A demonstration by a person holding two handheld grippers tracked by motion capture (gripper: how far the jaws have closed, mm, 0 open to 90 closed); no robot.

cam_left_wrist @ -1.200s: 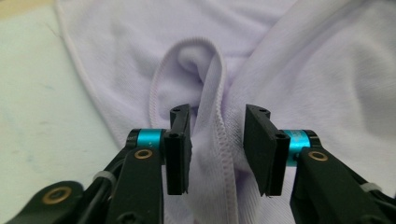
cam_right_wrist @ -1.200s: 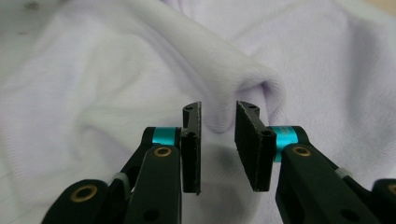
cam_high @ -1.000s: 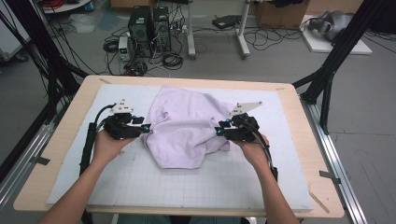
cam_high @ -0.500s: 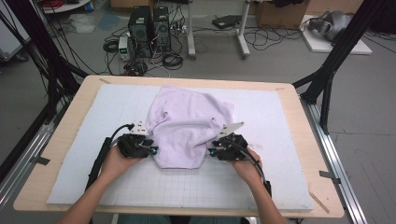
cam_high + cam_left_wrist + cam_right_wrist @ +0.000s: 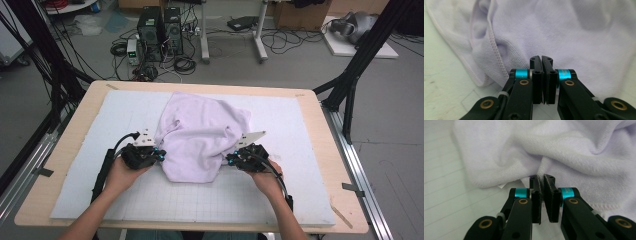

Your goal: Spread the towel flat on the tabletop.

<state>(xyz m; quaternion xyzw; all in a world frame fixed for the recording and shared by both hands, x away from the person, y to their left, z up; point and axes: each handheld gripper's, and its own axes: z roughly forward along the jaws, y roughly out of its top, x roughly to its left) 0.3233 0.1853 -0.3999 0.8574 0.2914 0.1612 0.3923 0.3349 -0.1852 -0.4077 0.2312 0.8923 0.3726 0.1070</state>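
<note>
Both hands drawn nearer, left tool and right tool clenched at towel edges.

Light was even, diffuse, from overhead; no glare. High view was soft, slightly grainy; faint shadow lay under towel folds on white mat. Gripper views were bright, almost washed out on towel; cloth weave near fingers was sharp, far edges blurred.
</note>
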